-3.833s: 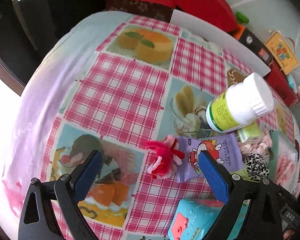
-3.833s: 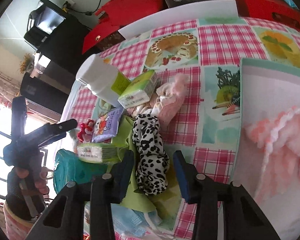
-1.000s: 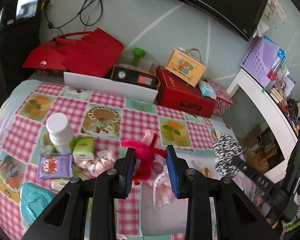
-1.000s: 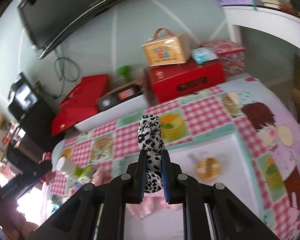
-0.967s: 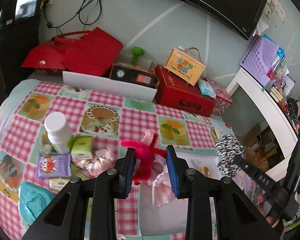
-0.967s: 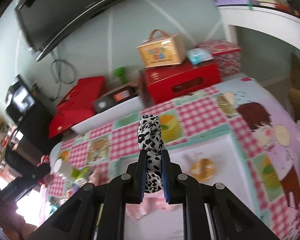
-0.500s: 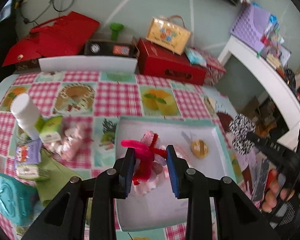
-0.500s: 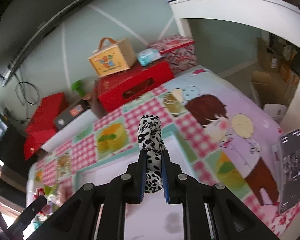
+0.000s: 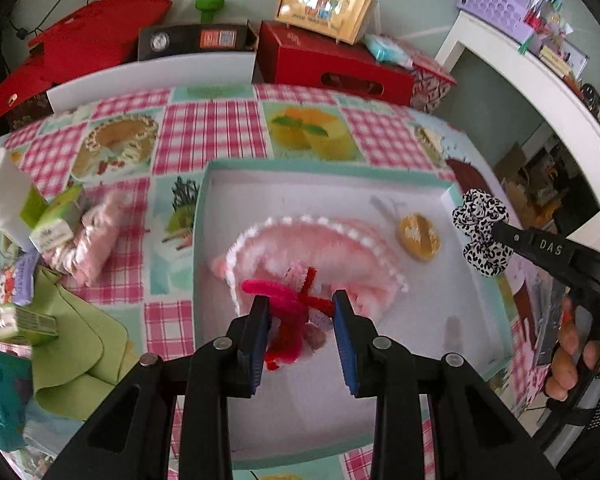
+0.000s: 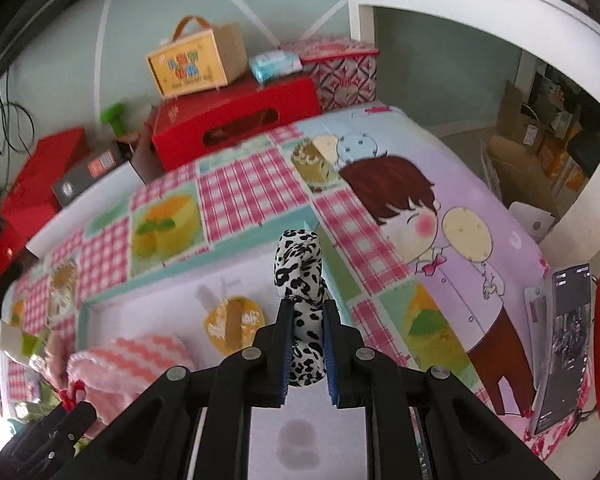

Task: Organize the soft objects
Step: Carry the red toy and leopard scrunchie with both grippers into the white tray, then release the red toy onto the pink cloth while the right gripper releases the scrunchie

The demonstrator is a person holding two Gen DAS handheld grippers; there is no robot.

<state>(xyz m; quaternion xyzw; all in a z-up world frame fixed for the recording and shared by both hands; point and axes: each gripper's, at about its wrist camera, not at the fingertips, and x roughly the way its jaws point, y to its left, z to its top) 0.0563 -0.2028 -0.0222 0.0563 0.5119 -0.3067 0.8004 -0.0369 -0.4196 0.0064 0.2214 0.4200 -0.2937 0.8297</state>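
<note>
My left gripper (image 9: 300,322) is shut on a red and pink pipe-cleaner toy (image 9: 288,312) and holds it over the white tray with a teal rim (image 9: 324,166). A pink knitted piece (image 9: 320,248) and an orange round pad (image 9: 418,236) lie in the tray. My right gripper (image 10: 305,344) is shut on a black-and-white leopard scrunchie (image 10: 300,276), above the tray's right rim (image 10: 332,260). It also shows in the left wrist view (image 9: 482,236). A pink scrunchie (image 9: 88,240) lies on the tablecloth left of the tray.
Left of the tray are a white bottle (image 9: 4,196), small green boxes (image 9: 56,220), a green cloth (image 9: 72,344) and a teal box (image 9: 0,396). Red boxes (image 9: 332,64) and a yellow case (image 9: 324,4) stand behind. A phone (image 10: 564,344) lies at the table's right edge.
Both grippers have moved right and lower towards the tray, each still holding its item. The left gripper's toy now hangs over the pink knitted piece.
</note>
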